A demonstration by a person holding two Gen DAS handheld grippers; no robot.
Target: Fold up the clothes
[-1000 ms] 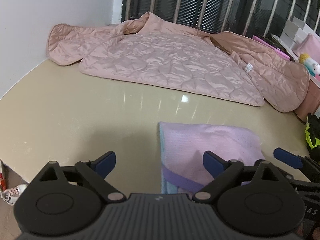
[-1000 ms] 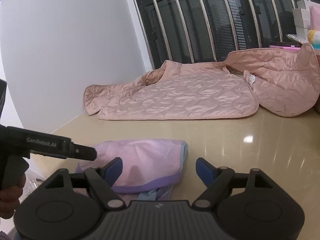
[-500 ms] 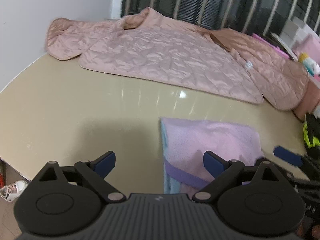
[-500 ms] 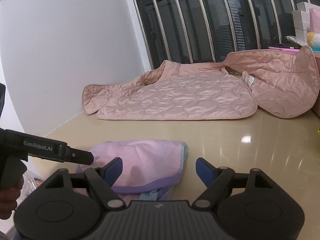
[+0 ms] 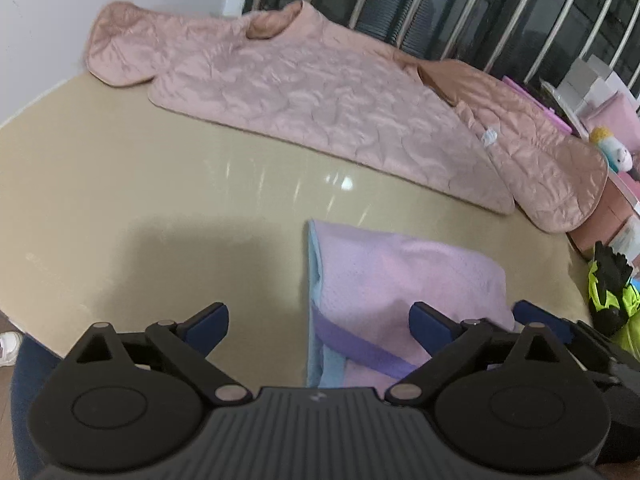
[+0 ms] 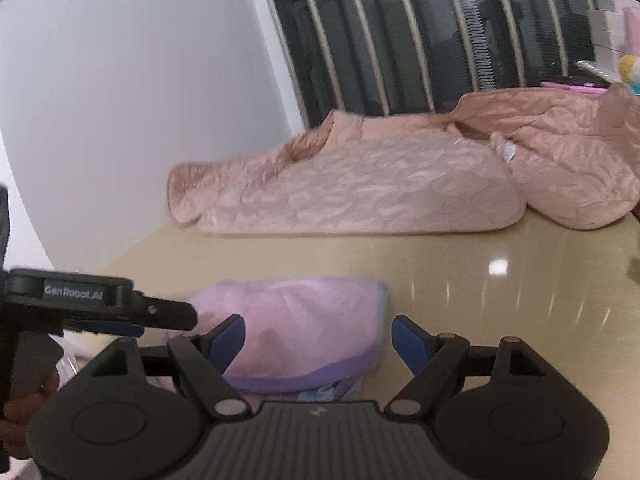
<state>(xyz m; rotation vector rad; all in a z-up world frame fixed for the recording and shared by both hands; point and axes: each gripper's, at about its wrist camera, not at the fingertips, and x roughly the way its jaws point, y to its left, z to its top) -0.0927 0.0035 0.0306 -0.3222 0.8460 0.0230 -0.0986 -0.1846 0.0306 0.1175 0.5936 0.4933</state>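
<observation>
A folded lilac garment (image 5: 400,280) with a purple band and a light blue layer lies on the beige table (image 5: 160,184), near its front edge; it also shows in the right wrist view (image 6: 304,320). A pink quilted jacket (image 5: 320,92) lies spread flat at the back, also seen in the right wrist view (image 6: 360,188). My left gripper (image 5: 320,322) is open and empty over the folded garment's near edge. My right gripper (image 6: 318,338) is open and empty, just behind the same garment. The left gripper's finger (image 6: 168,316) shows at left in the right wrist view.
A white wall (image 6: 120,100) stands at the left and a barred window (image 6: 440,32) at the back. Pink boxes and a plush toy (image 5: 612,148) sit at the right. A black and neon-yellow item (image 5: 608,292) lies at the table's right edge.
Both grippers have shifted slightly, the left view tilting and moving forward. The folded garment and the jacket have not moved. Both grippers stay open.
</observation>
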